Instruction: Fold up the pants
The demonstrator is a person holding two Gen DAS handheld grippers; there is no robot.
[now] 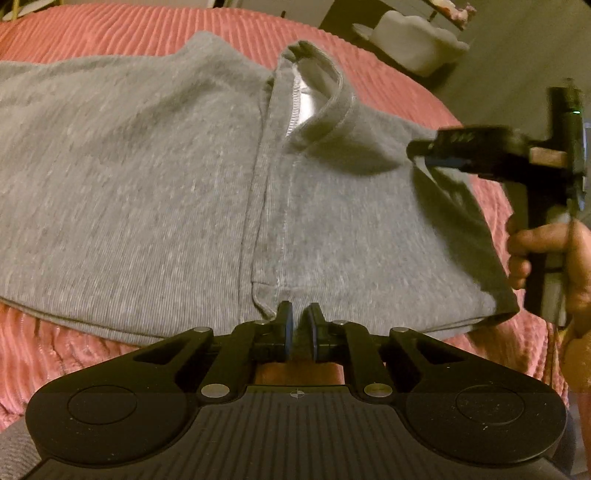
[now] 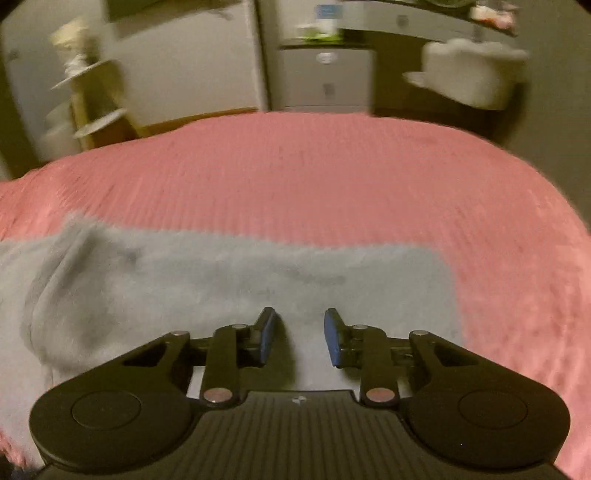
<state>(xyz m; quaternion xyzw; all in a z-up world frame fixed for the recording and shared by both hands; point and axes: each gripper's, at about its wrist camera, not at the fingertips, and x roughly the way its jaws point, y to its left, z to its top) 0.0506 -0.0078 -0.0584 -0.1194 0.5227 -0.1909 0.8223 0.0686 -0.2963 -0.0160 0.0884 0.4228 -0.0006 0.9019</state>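
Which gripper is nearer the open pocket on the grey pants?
Right. In the left wrist view, the right gripper sits just beside the pocket, over the pants. The left gripper is at the near hem, well short of it.

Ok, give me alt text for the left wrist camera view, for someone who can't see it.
Grey pants lie spread on a pink ribbed bedspread, with the left claw nearly shut at their near hem. At the right edge, a hand holds the right claw over the fabric; a white cushioned seat sits beyond the bed.
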